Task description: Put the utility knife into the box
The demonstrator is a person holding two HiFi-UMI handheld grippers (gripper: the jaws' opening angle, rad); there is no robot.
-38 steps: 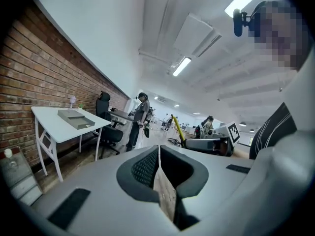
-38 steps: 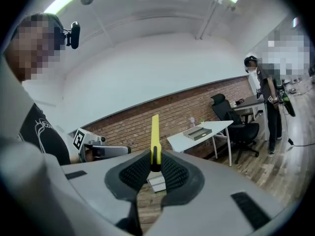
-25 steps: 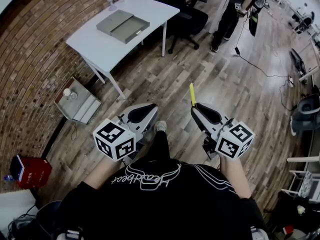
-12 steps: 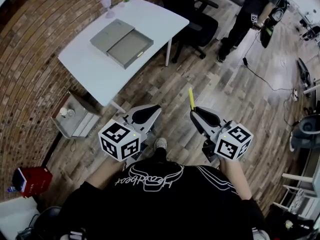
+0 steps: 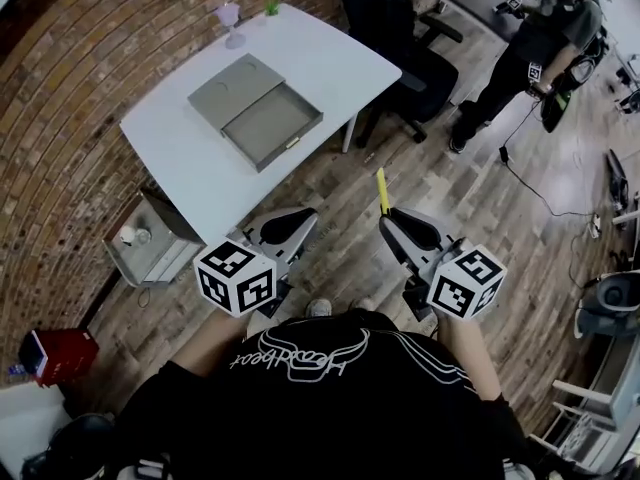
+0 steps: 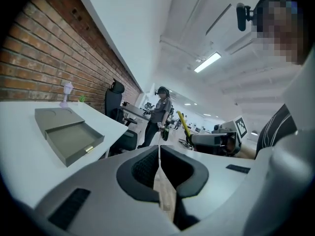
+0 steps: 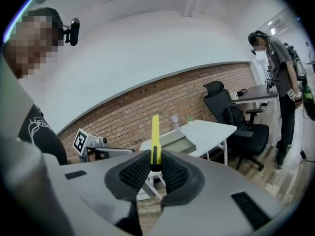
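Note:
A slim yellow utility knife (image 5: 383, 190) (image 7: 155, 140) stands upright between the pads of my right gripper (image 5: 388, 218) (image 7: 155, 167), which is shut on it over the wooden floor. My left gripper (image 5: 300, 215) (image 6: 159, 167) hangs beside it, shut and holding nothing. The grey box (image 5: 256, 109) (image 6: 66, 133) lies on the white table (image 5: 330, 58) ahead and to the left, its tray slid open beside its lid. Both grippers are well short of the table.
A small purple goblet (image 5: 232, 20) and a green item (image 5: 271, 7) stand at the table's far corner. A black office chair (image 5: 400, 43) is right of the table, a person (image 5: 540, 43) beyond it. A brick wall (image 5: 60, 98) runs on the left, a grey unit (image 5: 150, 243) under the table's edge.
The view has moved nearer the table, so the table and box sit more to the right. Both grippers keep their pose, the knife still held.

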